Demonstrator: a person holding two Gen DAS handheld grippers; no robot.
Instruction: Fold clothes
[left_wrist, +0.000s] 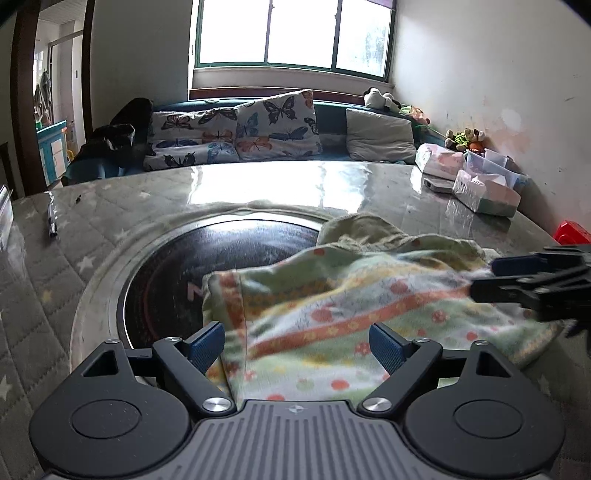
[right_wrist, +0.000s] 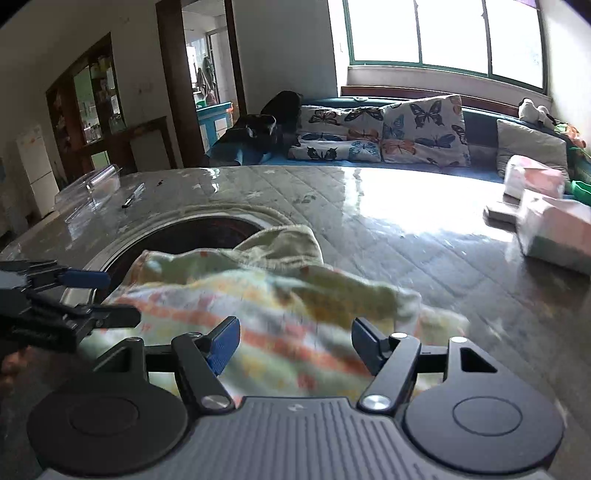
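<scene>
A small green garment with orange stripes and dots (left_wrist: 332, 306) lies crumpled on the table, partly over the round black hob. It also shows in the right wrist view (right_wrist: 266, 295). My left gripper (left_wrist: 297, 345) is open, its blue pads on either side of the garment's near edge. My right gripper (right_wrist: 293, 345) is open too, with the cloth between its pads. Each gripper shows in the other's view: the right one (left_wrist: 484, 275) at the garment's right end, the left one (right_wrist: 114, 295) at its left end.
The round black hob (left_wrist: 207, 273) sits sunk in the plastic-covered table (left_wrist: 258, 184). A pen (left_wrist: 51, 221) lies at the far left. Tissue packs and boxes (left_wrist: 476, 177) stand at the far right, with a red object (left_wrist: 572, 232). A sofa with butterfly cushions (left_wrist: 236, 129) stands behind.
</scene>
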